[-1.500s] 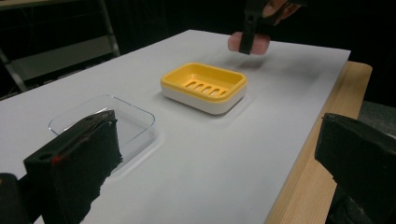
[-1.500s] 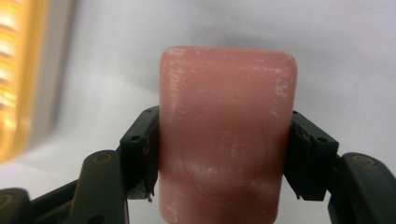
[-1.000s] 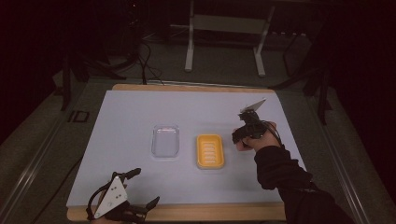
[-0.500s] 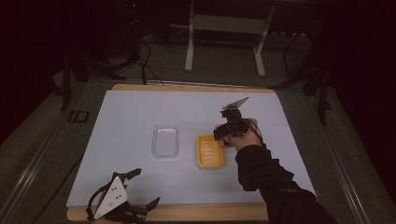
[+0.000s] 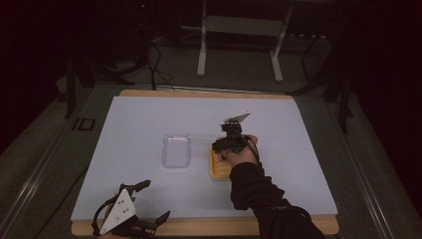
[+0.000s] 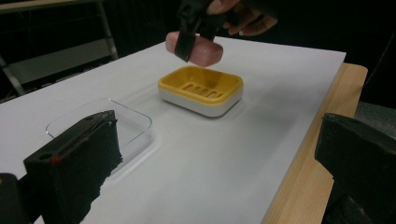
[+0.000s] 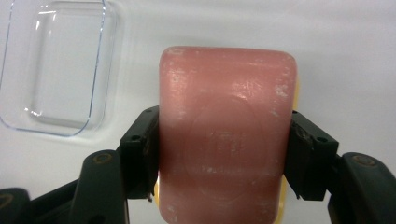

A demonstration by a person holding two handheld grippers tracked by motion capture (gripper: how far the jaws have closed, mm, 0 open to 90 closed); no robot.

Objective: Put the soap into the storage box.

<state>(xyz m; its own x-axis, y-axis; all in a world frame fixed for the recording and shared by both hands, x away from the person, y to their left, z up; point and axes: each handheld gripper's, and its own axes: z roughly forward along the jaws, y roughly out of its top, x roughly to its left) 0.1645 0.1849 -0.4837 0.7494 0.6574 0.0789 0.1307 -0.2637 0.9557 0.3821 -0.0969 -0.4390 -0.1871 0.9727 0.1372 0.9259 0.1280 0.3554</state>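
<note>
Fingers (image 7: 140, 154) of the right gripper (image 7: 224, 158) clamp a pink soap bar (image 7: 227, 135) above the yellow dish (image 6: 201, 88); off-centre release risks tipping it over the rim.

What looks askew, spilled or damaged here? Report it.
Nothing stands out. The pink soap bar sits squarely in the right claw above the yellow soap dish; the clear lid lies flat beside it.

1 pink soap bar (image 7: 227, 135), 1 yellow soap dish (image 6: 201, 89), 1 clear lid (image 5: 176, 150), 2 grippers.
</note>
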